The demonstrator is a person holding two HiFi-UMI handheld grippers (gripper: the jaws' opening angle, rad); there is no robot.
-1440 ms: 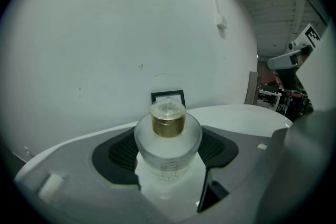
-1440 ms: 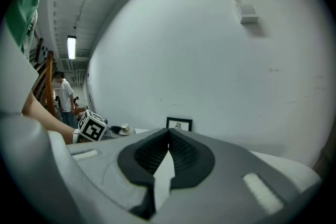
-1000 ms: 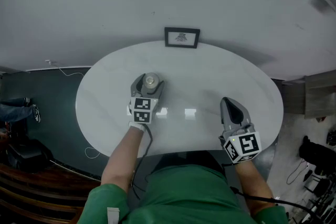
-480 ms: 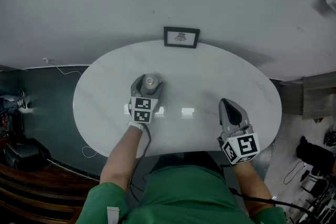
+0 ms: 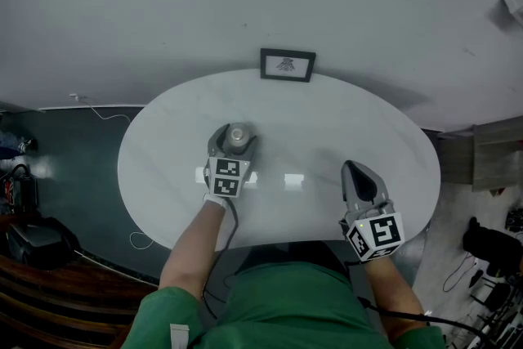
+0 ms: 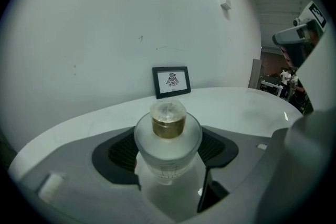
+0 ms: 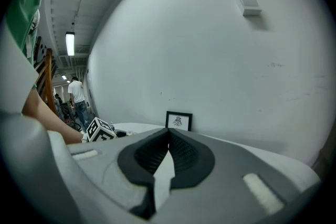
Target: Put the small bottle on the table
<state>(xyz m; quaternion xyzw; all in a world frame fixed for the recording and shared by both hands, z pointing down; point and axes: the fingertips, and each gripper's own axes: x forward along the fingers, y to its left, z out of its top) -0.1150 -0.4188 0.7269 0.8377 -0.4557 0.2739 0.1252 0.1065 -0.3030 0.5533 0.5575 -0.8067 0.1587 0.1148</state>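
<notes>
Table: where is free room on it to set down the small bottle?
The table is mostly bare. Free: the middle between the left gripper, which holds the bottle, and the right gripper; the left end; the right end beyond the right gripper. Taken: only the back edge, where the picture frame stands.

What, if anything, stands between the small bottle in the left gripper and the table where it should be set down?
Nothing visible does. The left gripper holds the small bottle over a bare stretch of the table. The framed picture stands apart at the far edge, and the shut right gripper is off to the side.
</notes>
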